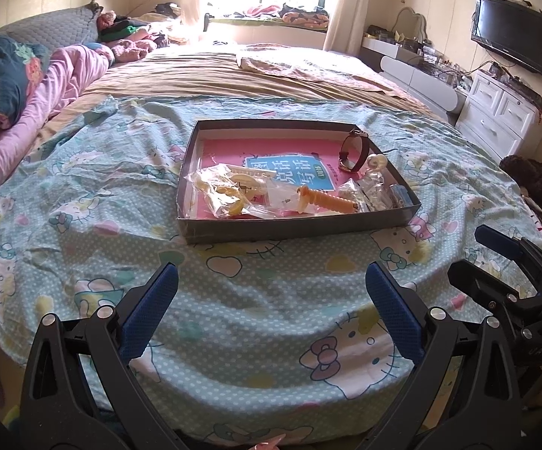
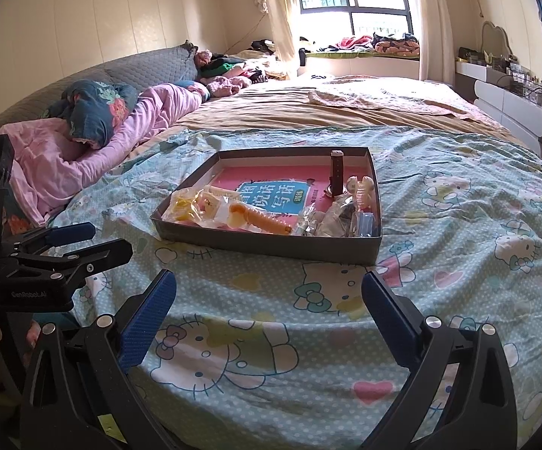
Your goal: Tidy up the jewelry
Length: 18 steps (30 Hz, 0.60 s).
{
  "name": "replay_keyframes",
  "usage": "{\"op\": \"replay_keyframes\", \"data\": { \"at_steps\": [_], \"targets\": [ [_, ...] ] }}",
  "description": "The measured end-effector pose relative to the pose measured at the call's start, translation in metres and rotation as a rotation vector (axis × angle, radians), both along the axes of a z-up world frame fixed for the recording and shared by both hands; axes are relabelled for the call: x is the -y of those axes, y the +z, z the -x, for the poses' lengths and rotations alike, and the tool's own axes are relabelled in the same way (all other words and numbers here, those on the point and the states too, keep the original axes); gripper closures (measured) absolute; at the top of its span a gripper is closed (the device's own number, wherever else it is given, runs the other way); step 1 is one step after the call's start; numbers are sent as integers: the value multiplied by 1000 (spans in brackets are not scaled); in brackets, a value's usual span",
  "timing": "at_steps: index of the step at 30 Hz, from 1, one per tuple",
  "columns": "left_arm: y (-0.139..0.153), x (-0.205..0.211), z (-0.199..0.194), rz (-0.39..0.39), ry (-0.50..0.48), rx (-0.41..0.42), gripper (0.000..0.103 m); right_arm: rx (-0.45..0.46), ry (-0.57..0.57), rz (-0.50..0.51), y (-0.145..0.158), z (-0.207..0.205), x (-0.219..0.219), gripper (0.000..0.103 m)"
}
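grey cardboard tray: shallow, resting on the cartoon-cat patterned mint bedsheet, ahead of both grippers
jewelry: dark brown leather-strap wristwatch upright by the tray's far right wall; orange ribbed plastic piece and clear plastic packets along the near wall
tray floor: pink booklet with blue label
left gripper: blue-padded fingers spread wide, nothing between them, short of the tray
right gripper: fingers spread wide, nothing held, short of the tray
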State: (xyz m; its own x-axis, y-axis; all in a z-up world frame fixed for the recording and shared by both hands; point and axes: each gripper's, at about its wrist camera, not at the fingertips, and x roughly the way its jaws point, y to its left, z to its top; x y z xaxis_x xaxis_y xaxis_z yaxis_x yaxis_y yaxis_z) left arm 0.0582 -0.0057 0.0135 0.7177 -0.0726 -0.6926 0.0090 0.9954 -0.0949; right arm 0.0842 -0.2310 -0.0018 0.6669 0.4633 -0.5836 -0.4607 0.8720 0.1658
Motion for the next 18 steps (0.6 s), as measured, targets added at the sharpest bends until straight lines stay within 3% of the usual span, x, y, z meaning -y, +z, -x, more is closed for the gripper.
{"op": "replay_keyframes", "data": {
  "at_steps": [18],
  "targets": [
    [0, 4, 1, -11, -1, 1, 9, 2, -1, 0, 0, -1, 0, 4]
  ]
}}
